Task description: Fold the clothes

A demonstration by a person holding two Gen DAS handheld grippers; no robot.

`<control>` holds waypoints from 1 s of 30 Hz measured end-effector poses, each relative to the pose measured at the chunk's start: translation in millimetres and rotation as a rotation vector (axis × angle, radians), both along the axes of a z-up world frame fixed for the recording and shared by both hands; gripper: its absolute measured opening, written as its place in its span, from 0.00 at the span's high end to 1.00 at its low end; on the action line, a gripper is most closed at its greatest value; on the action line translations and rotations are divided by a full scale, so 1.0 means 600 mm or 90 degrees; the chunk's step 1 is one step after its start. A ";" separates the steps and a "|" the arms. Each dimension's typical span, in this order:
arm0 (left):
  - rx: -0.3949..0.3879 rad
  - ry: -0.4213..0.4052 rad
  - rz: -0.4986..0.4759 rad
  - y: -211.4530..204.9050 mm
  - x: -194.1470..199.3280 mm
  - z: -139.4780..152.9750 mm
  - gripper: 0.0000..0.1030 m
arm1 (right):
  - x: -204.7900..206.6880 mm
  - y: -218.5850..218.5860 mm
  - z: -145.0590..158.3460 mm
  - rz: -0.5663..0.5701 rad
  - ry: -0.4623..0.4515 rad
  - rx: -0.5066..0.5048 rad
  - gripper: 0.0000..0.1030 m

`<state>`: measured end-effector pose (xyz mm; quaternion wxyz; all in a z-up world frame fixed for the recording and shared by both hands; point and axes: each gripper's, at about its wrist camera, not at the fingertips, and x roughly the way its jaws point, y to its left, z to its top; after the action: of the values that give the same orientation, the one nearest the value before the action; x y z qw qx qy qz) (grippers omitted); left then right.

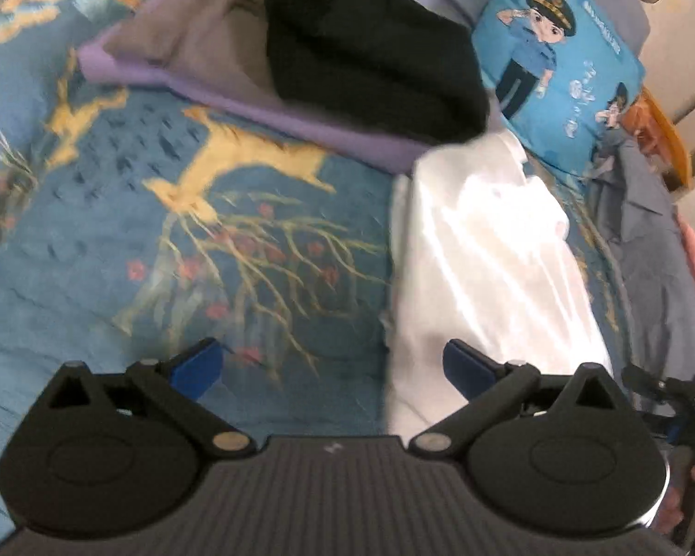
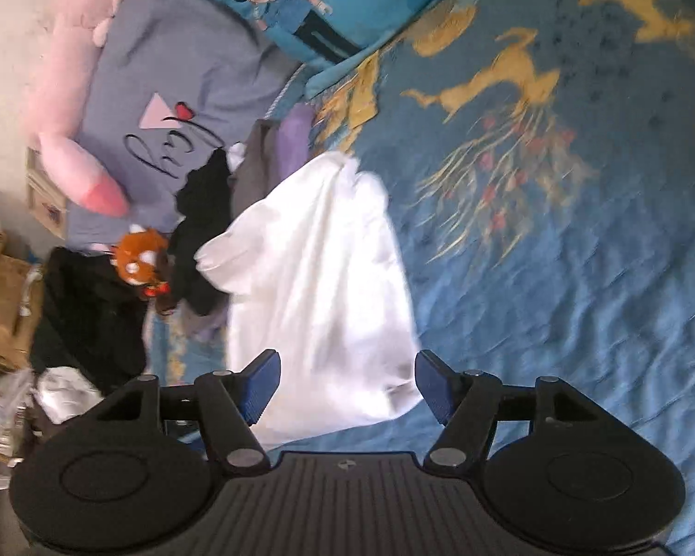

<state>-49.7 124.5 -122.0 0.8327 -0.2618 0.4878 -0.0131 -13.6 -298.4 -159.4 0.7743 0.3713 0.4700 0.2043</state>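
My left gripper (image 1: pixel 332 366) hangs with its jaws spread wide and nothing between them; the white garment (image 1: pixel 482 250) lies on the blue bedspread (image 1: pixel 92 241) just ahead and toward my right finger, its near edge under that blue pad (image 1: pixel 468 366); my right gripper (image 2: pixel 347 384) is likewise spread, and the same white garment (image 2: pixel 319 278) lies straight ahead, its near hem between the two pads without either pressing it. I count one white garment; one stack of folded clothes beyond it, a black piece (image 1: pixel 370 46) on a grey one (image 1: pixel 199 41) on a purple one (image 1: pixel 236 92); one cartoon-officer cushion (image 1: pixel 565 69); one orange plush toy (image 2: pixel 141 259).
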 end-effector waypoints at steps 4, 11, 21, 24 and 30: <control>-0.006 0.014 0.011 -0.010 0.006 -0.013 0.01 | 0.002 0.024 -0.004 0.014 0.001 -0.018 0.39; -0.165 0.024 0.007 -0.001 0.005 -0.029 0.01 | 0.001 0.014 -0.024 -0.017 0.030 0.017 0.39; -0.429 0.008 0.039 -0.005 0.016 -0.094 0.01 | -0.026 -0.013 -0.054 -0.092 0.065 0.096 0.37; -0.447 -0.005 0.046 -0.008 0.014 -0.100 0.05 | -0.032 -0.019 -0.062 -0.115 0.069 0.122 0.31; -0.464 0.002 0.039 -0.012 0.016 -0.113 0.58 | -0.025 -0.006 -0.051 -0.089 0.032 0.104 0.42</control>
<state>-40.3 117.0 -189.6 0.6838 -0.5559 0.4443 -0.1610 -28.6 -302.1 -190.3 0.7419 0.4698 0.4439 0.1785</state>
